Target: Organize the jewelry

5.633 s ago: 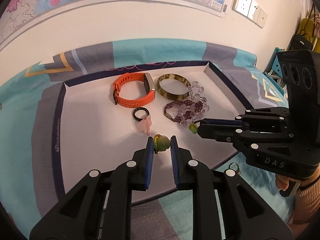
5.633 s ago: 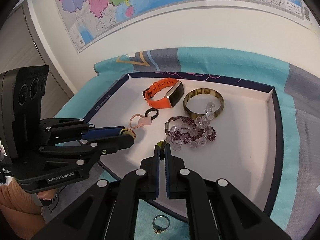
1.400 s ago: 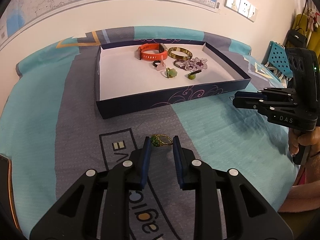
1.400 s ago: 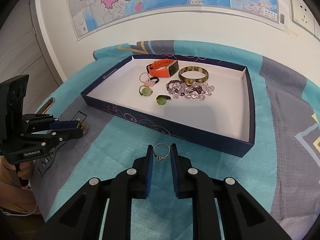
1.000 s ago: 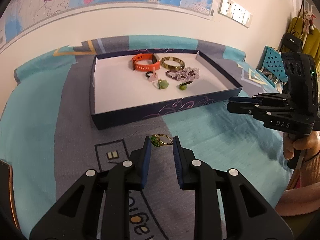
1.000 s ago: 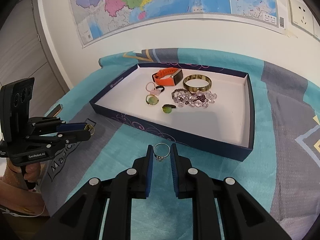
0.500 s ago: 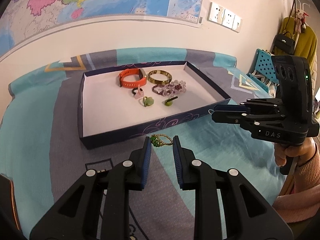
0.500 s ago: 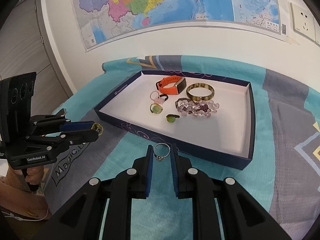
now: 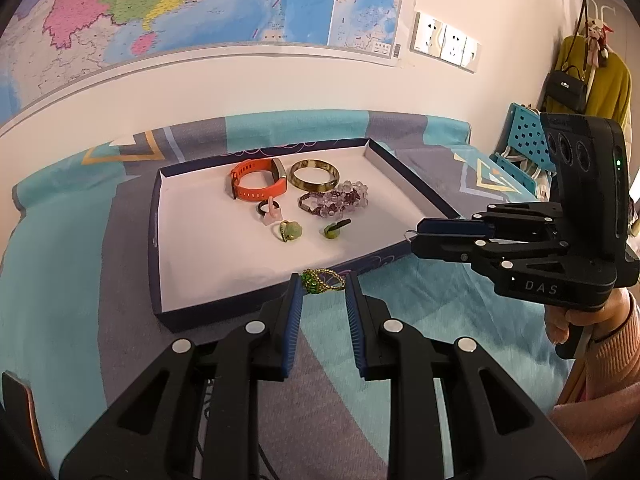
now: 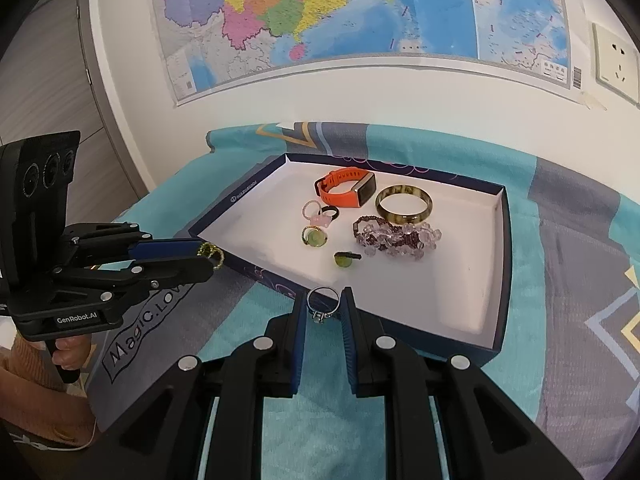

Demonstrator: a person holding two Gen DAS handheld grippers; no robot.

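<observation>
My left gripper (image 9: 322, 284) is shut on a gold ring with a green stone (image 9: 320, 280), held just before the near wall of the navy tray (image 9: 158, 240). My right gripper (image 10: 323, 304) is shut on a thin silver ring (image 10: 322, 306), held above the tray's near edge (image 10: 498, 320). In the tray lie an orange watch (image 9: 258, 182), a brown bangle (image 9: 314, 174), a purple bead bracelet (image 9: 334, 202), a black ring and a pink ring (image 9: 270, 210), a green stone ring (image 9: 291, 231) and a small green earring (image 9: 334, 231).
The tray sits on a teal and grey patterned cloth (image 9: 80, 280). A wall with a map (image 10: 360, 20) and sockets (image 9: 444, 46) rises behind. A blue rack (image 9: 520, 140) and hanging bags stand at the right. The right gripper also shows in the left wrist view (image 9: 420, 232).
Both grippers have moved up and forward toward the tray, each still carrying its ring. Earlier the green stone ring and the earring were set down in the tray.
</observation>
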